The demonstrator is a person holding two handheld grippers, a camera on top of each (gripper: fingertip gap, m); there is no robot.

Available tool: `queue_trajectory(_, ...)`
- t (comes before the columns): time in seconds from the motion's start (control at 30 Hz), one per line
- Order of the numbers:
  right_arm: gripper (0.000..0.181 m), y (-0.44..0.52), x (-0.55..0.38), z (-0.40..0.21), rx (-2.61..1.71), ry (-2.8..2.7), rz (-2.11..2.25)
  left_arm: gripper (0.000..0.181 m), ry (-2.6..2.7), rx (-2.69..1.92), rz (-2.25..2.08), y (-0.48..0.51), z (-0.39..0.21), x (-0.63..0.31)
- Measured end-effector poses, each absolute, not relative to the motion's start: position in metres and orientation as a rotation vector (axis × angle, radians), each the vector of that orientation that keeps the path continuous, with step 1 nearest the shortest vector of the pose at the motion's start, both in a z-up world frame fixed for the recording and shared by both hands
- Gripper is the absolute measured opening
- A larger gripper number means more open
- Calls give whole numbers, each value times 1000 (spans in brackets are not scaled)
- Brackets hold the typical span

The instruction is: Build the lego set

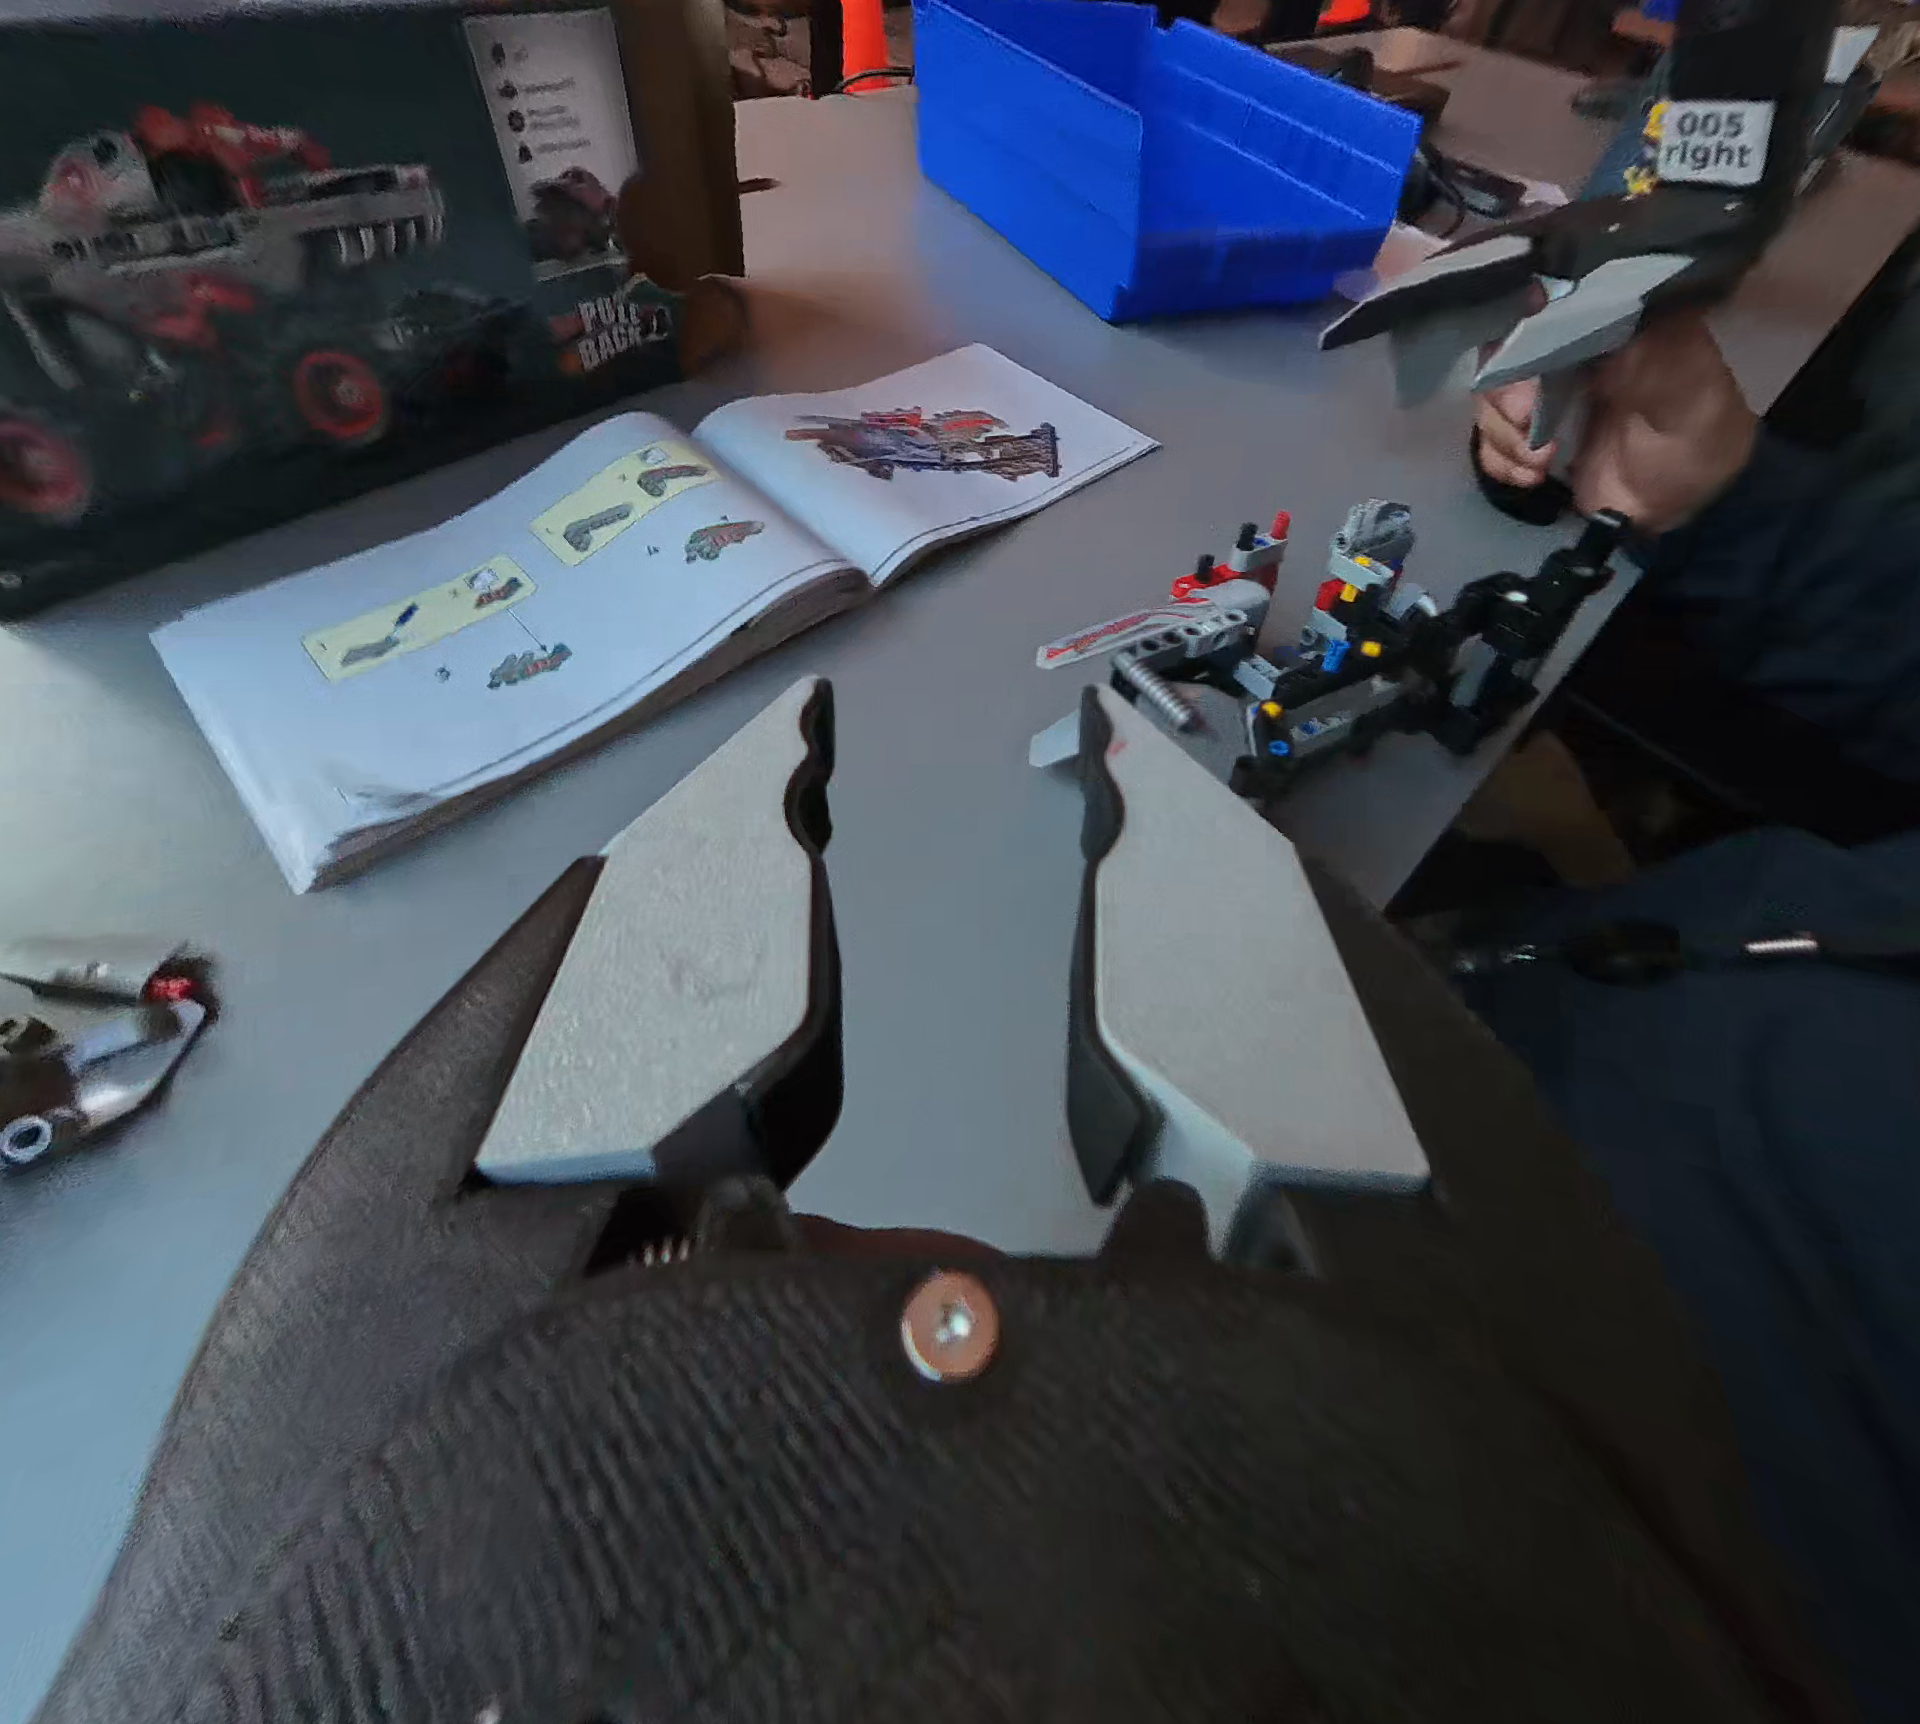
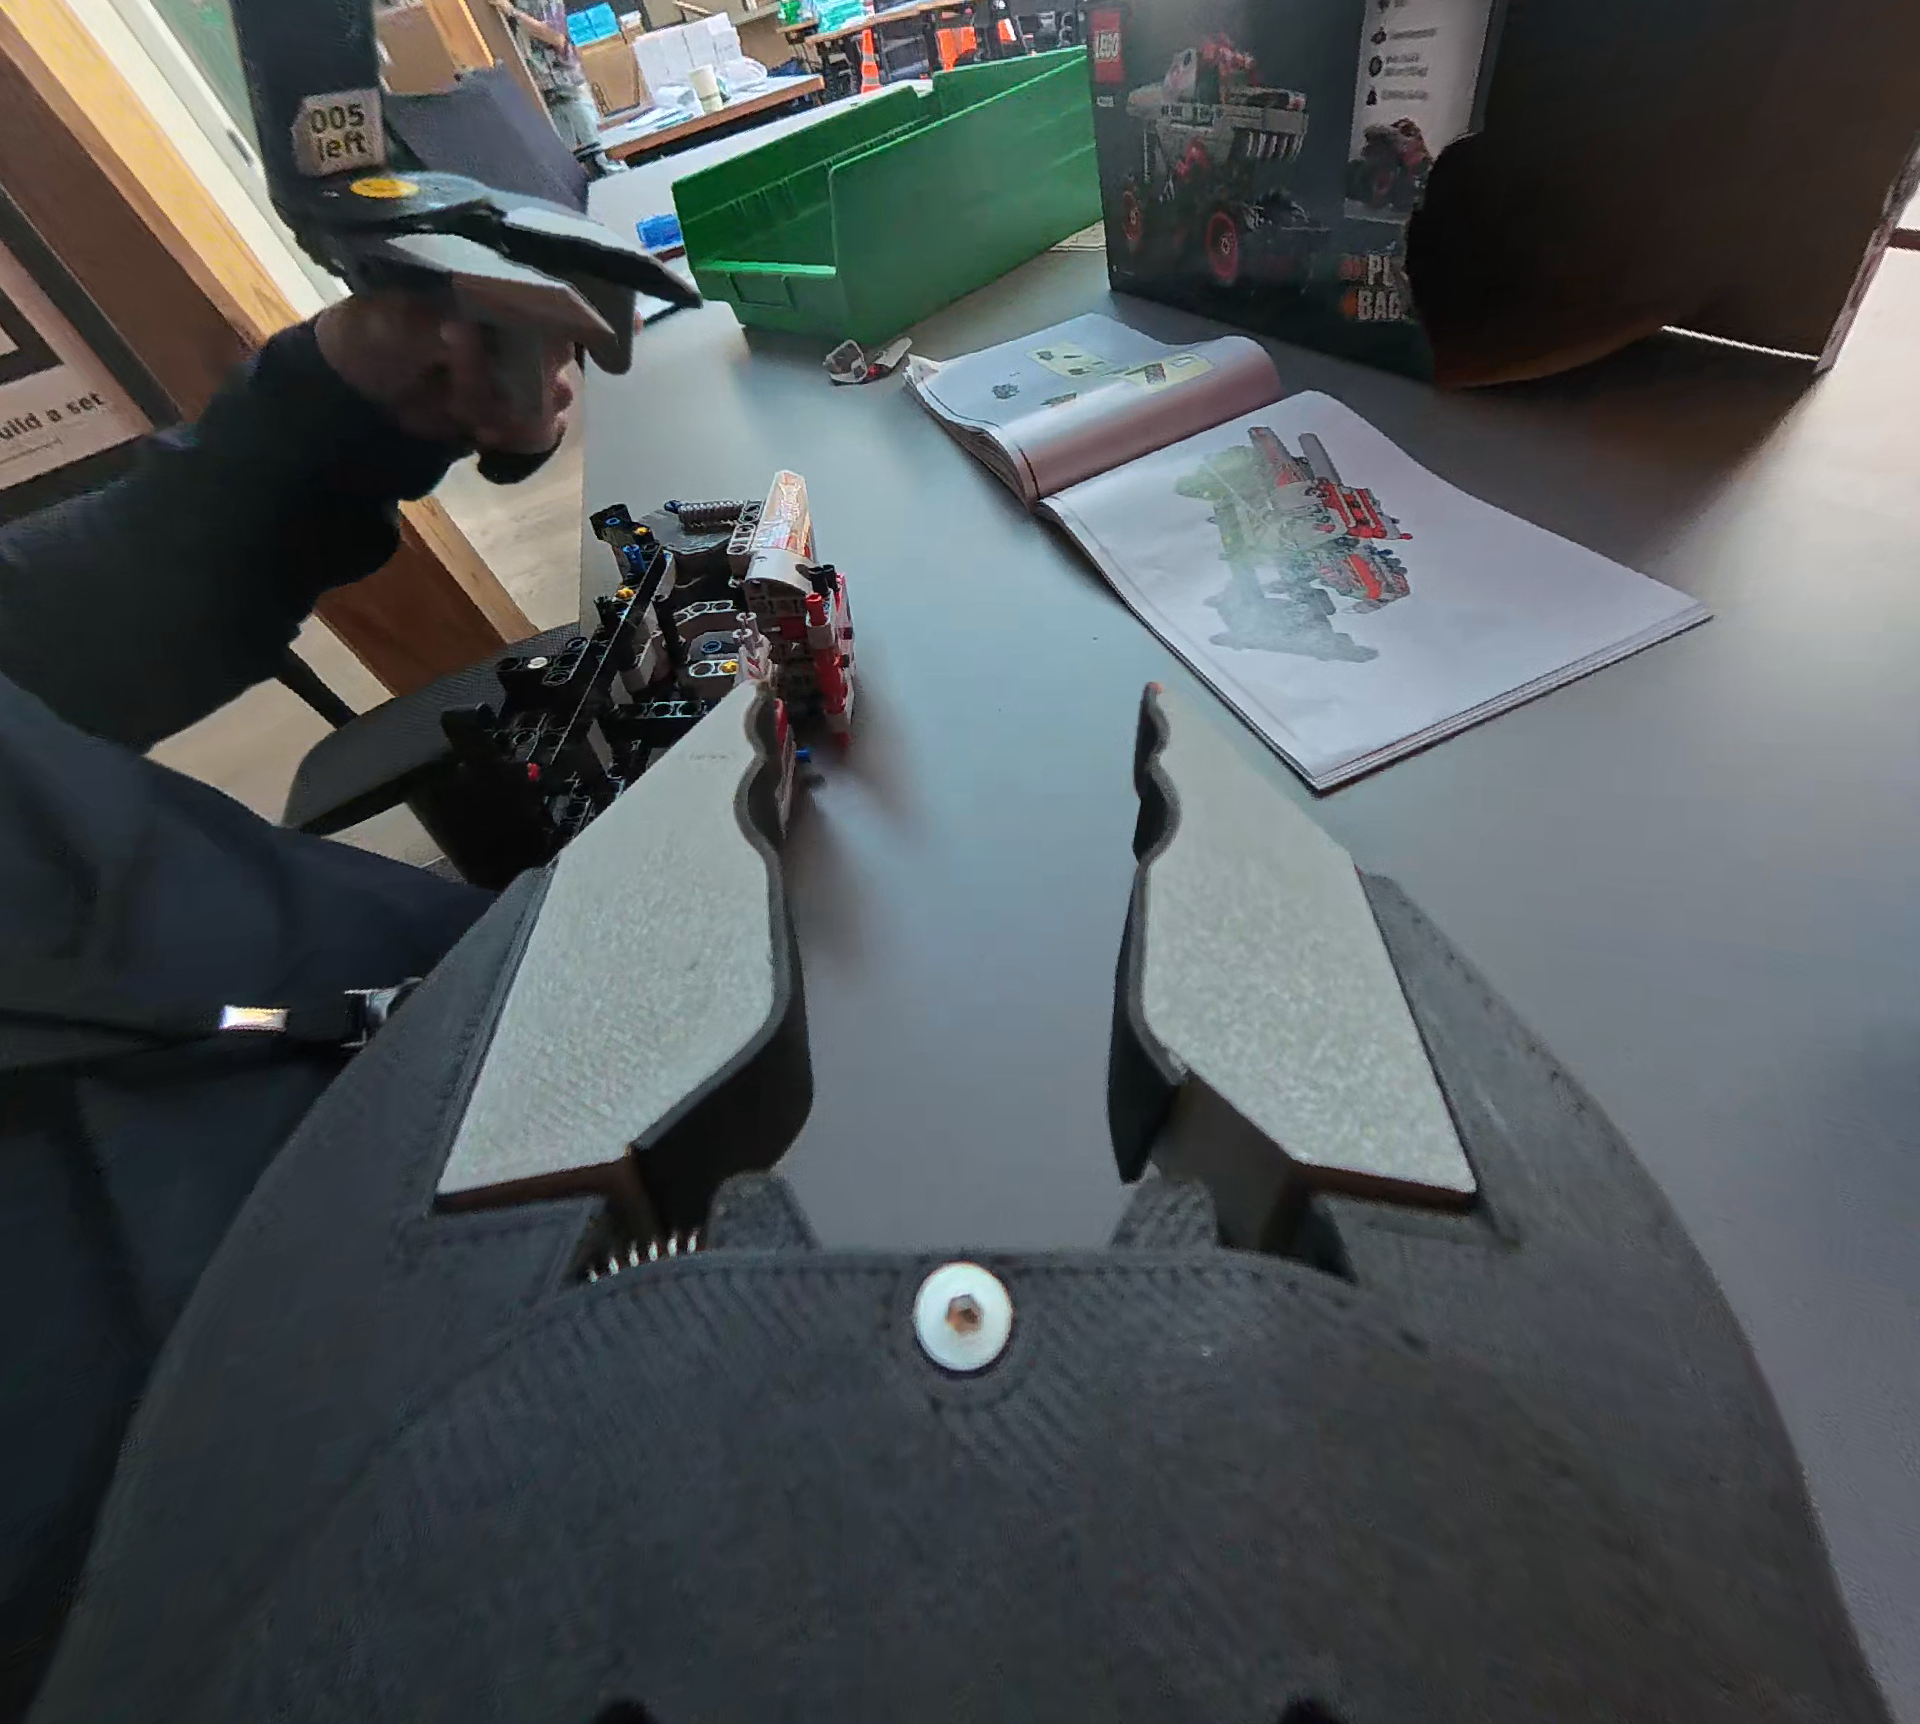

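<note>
The half-built black, grey and red lego truck chassis point(image 1: 1340, 666) is sitting near the grey tabletop point(image 1: 935, 344) edge. Both the left claw point(image 1: 956, 739) and right claw point(image 2: 951, 739) are hovering spread, empty. It is probably light and snap-apart fragile; gripping its stiff black frame looks safest.

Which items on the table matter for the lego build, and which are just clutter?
Job:
- half-built model, near the table edge
- open instruction booklet
- set box, standing behind the booklet
- loose parts
- left gripper and right gripper, both open and empty

Lying about:
- blue bin
- green bin
</note>
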State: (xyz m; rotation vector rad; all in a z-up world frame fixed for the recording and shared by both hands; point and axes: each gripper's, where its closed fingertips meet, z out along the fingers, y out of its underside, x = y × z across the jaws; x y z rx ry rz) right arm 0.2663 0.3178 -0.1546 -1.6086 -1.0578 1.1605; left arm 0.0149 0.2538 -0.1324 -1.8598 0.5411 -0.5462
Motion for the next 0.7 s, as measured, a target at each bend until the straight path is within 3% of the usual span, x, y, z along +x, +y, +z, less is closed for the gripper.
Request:
queue_trajectory(0.33,66,317,262,-162,-1660,-1088,1174,47,647,-1895,-436,245,-177,13)
queue_trajectory(0.7,65,315,259,-168,-1699,-1118,1191,44,511,-1853,-722,250,-171,3)
